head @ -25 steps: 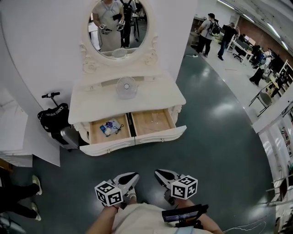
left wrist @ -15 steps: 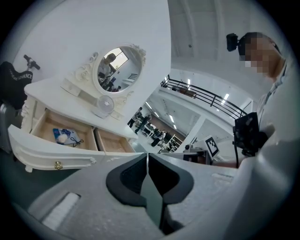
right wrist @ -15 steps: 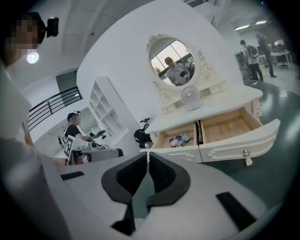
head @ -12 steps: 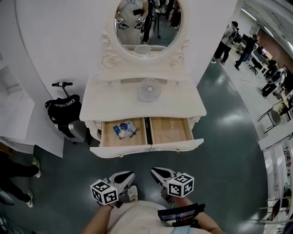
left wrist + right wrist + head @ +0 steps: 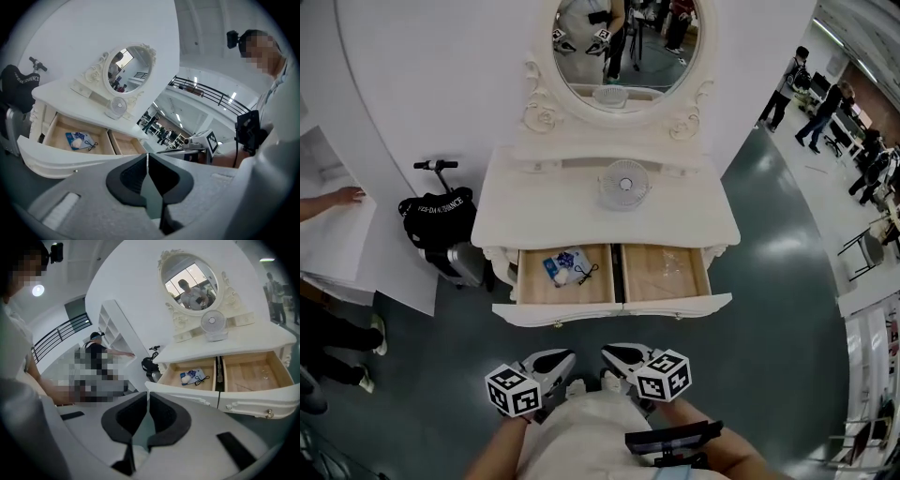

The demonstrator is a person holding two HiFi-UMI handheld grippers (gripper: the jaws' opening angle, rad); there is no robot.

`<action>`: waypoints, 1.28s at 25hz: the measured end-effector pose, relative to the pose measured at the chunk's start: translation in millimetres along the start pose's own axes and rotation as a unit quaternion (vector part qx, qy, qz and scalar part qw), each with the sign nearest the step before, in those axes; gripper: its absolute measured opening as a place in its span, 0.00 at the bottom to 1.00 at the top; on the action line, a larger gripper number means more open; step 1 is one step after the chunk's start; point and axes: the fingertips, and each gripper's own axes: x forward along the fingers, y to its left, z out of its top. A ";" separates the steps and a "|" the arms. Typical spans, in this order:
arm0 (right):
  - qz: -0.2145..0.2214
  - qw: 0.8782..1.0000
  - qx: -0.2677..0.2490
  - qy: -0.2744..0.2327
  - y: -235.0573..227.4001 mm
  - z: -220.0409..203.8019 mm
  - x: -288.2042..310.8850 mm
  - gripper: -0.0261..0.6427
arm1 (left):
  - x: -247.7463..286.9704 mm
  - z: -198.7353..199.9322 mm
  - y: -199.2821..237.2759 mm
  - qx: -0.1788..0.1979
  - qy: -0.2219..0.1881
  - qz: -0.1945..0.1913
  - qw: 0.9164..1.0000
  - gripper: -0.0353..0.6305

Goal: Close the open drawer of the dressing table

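Observation:
The white dressing table (image 5: 534,211) stands in front of me with both drawers pulled out. The left drawer (image 5: 558,314) holds a blue packet (image 5: 565,265) and a small black cord. The right drawer (image 5: 675,306) looks nearly bare inside. My left gripper (image 5: 561,359) and right gripper (image 5: 613,354) hang side by side short of the drawer fronts, touching nothing. The left gripper view shows the left gripper (image 5: 147,158) shut and empty, drawers to its upper left. In the right gripper view the right gripper (image 5: 148,397) is shut and empty, with the drawer fronts (image 5: 243,401) ahead to the right.
A small fan (image 5: 624,183) sits on the tabletop below the oval mirror (image 5: 623,42). A black bag and scooter (image 5: 439,220) lean left of the table. A person's hand (image 5: 342,197) rests on a white shelf at far left. People (image 5: 789,70) walk at back right.
The dressing table has come nearer and more central in the head view, and both grippers have advanced toward the drawer fronts. A hand has appeared at the far left.

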 end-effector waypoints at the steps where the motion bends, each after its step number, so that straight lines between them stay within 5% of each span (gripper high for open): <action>1: 0.006 1.000 -0.007 0.010 -0.4 -3.7 3.6 0.07 | 0.6 -2.8 1.9 -0.002 0.001 0.004 1.000 0.08; 8: 0.018 0.993 -0.091 0.077 -14.1 -18.0 33.8 0.07 | 0.8 -6.7 19.6 -0.020 -0.016 0.018 1.000 0.08; 20: 0.024 0.954 -0.250 0.163 -33.4 -43.5 90.9 0.07 | 11.6 -29.2 45.6 -0.032 -0.002 0.030 0.999 0.08; 23: 0.015 0.949 -0.260 0.178 -45.2 -45.2 105.0 0.22 | 13.6 -33.4 48.1 -0.030 0.005 0.028 0.999 0.08; 26: 0.013 0.944 -0.270 0.188 -48.4 -42.1 113.9 0.22 | 14.1 -36.3 52.6 -0.031 0.010 0.032 0.999 0.08; 32: 0.001 0.915 -0.350 0.202 -57.4 -40.8 130.3 0.22 | 19.5 -38.4 64.8 -0.027 0.022 0.037 0.999 0.08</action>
